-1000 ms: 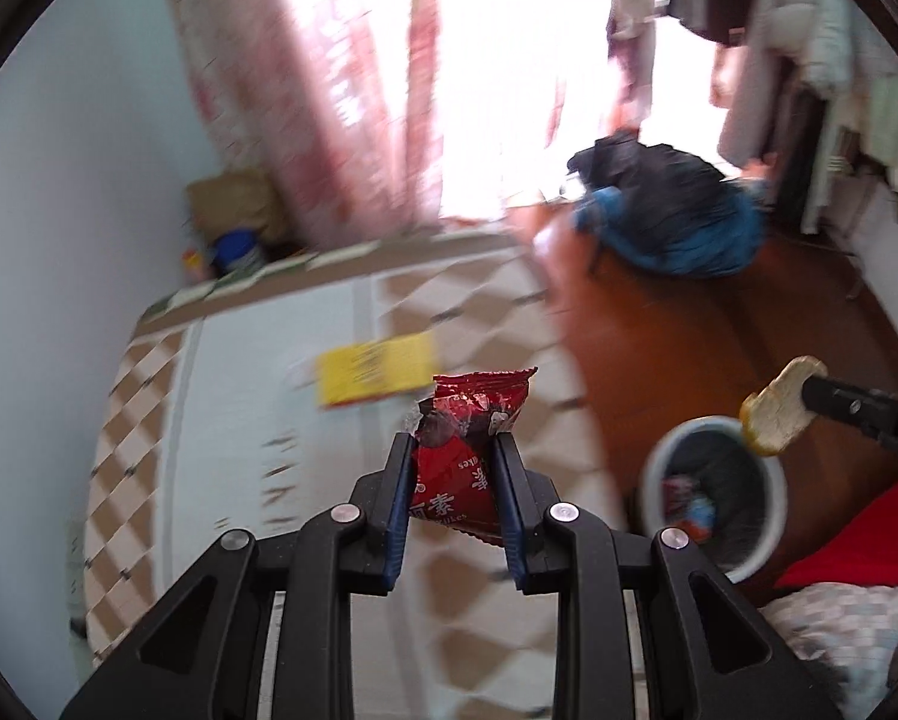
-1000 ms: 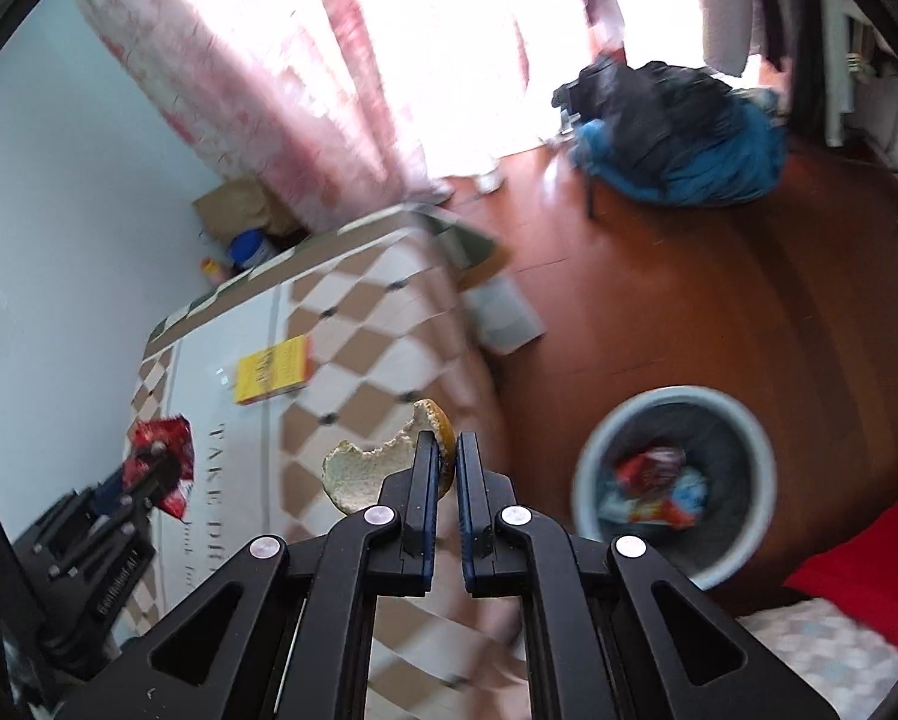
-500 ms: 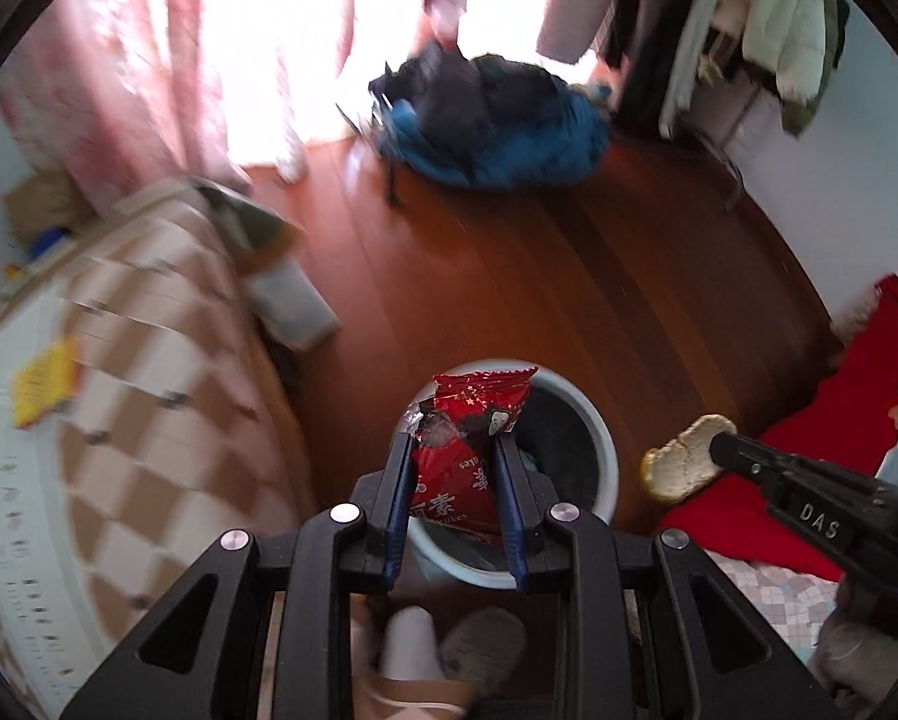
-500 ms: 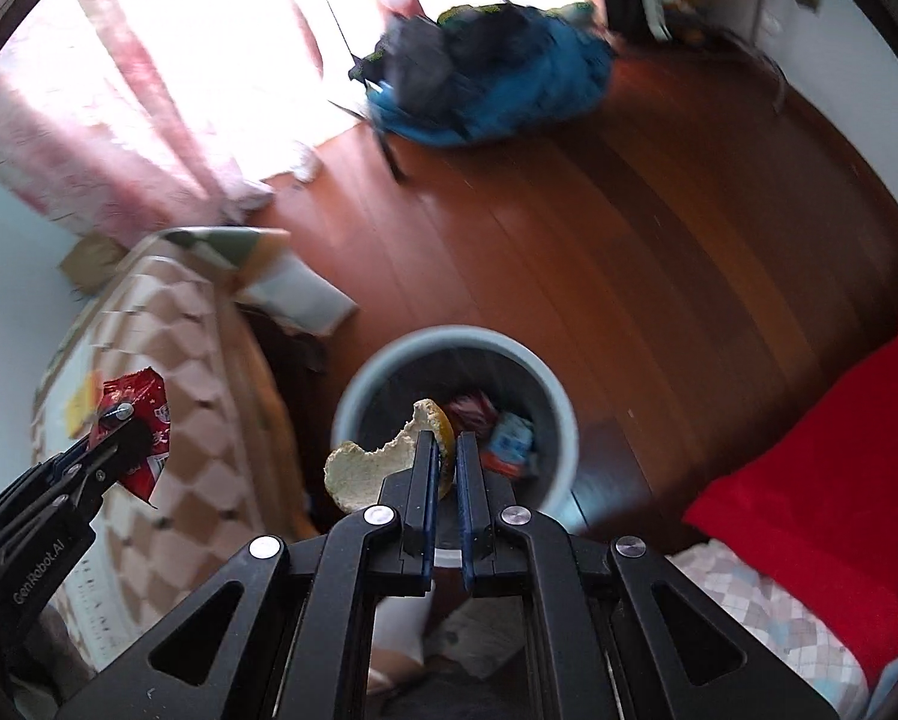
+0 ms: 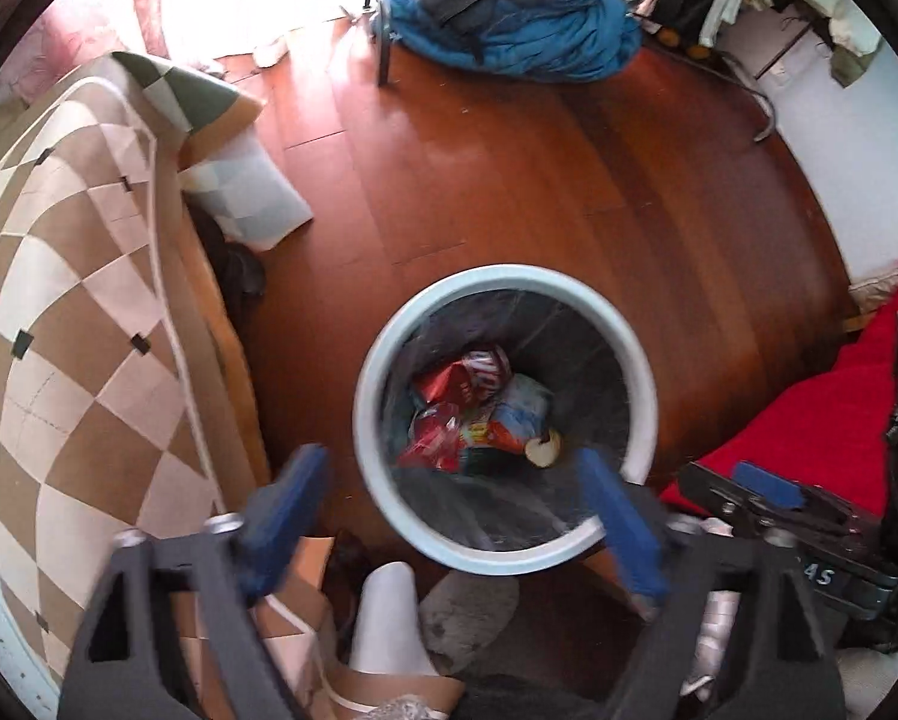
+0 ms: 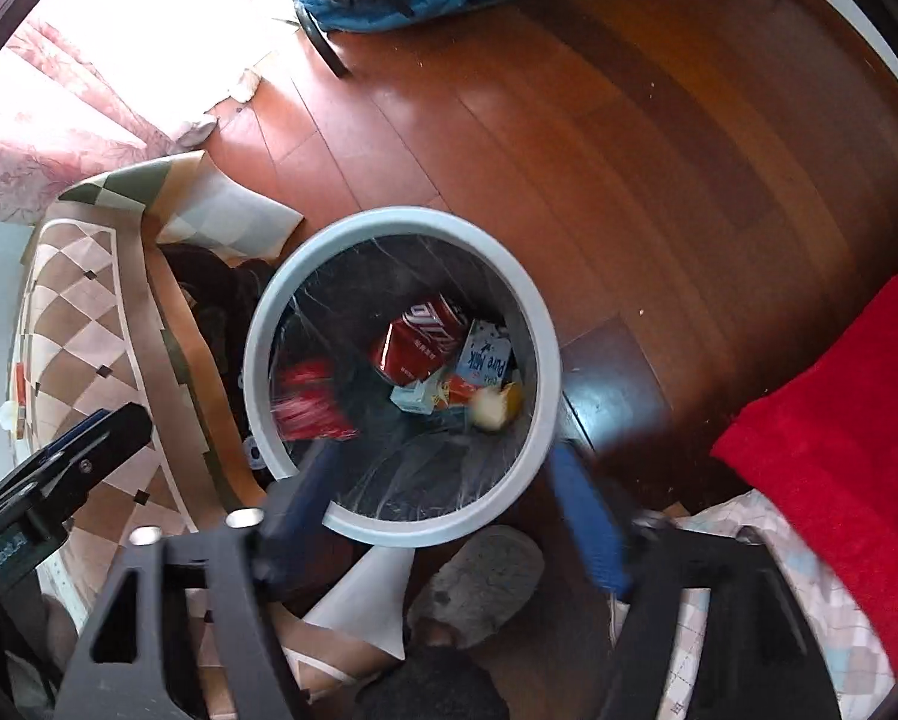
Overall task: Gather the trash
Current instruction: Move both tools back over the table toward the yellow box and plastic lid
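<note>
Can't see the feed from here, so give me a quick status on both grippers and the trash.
Left gripper and right gripper just opened, empty, over trash bin. Red wrapper and bread piece inside. Nothing blocking.

Blue clothes pile (image 5: pixel 509 18) w/ dark chair leg, checkered bedspread (image 5: pixel 59 300), red blanket (image 6: pixel 839 450), grey slipper (image 6: pixel 479 588)

Home bedroom: checkered bedspread (image 5: pixel 59 300), clothes pile (image 5: pixel 509 12) (wood floor (image 5: pixel 509 180)).

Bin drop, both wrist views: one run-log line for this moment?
left claw: just opened, empty | right claw: just opened, empty | red wrapper, bitten bread: in trash bin | step: release done
</note>
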`<state>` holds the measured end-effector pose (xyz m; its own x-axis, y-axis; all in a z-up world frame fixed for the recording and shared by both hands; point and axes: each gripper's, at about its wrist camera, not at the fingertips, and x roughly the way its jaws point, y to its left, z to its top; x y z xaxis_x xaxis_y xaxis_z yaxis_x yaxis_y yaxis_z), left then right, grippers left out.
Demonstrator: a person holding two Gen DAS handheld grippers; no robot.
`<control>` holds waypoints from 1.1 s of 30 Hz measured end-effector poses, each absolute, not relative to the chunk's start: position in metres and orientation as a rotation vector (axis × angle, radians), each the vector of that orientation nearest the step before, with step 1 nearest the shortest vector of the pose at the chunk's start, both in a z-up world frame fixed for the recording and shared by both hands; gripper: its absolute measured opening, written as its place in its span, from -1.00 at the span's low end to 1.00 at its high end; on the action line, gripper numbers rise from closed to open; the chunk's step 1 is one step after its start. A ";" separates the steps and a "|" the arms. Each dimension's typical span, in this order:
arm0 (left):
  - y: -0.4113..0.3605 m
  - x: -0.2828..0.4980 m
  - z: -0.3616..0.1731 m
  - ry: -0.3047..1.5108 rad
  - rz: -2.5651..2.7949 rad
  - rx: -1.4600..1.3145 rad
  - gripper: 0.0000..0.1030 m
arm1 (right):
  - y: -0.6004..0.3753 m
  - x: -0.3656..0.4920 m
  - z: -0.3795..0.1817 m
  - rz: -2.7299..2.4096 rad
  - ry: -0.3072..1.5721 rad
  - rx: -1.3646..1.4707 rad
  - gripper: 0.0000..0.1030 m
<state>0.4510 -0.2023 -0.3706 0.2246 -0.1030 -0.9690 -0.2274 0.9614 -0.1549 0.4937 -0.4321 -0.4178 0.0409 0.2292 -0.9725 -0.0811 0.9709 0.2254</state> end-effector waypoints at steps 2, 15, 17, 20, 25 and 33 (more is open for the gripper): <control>-0.200 0.448 -0.371 1.352 0.109 -0.272 0.95 | -0.429 0.492 -0.421 0.241 1.531 0.102 0.71; -0.192 0.425 -0.355 1.328 0.189 -0.189 0.95 | -0.418 0.479 -0.406 0.192 1.525 -0.035 1.00; -0.192 0.420 -0.347 1.318 0.188 -0.188 0.95 | -0.418 0.474 -0.396 0.189 1.509 -0.032 1.00; -0.195 0.413 -0.334 1.297 0.186 -0.180 0.95 | -0.418 0.469 -0.379 0.190 1.488 -0.035 1.00; -0.197 0.398 -0.305 1.253 0.185 -0.176 0.96 | -0.418 0.452 -0.344 0.193 1.438 -0.037 1.00; -0.199 0.372 -0.249 1.160 0.176 -0.168 0.96 | -0.420 0.421 -0.276 0.213 1.348 0.013 1.00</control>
<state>0.3719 -0.1987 -0.2490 0.3882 0.0513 -0.9201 -0.2245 0.9736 -0.0404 0.4212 -0.4200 -0.2759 0.2047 0.1606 -0.9656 -0.1451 0.9805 0.1323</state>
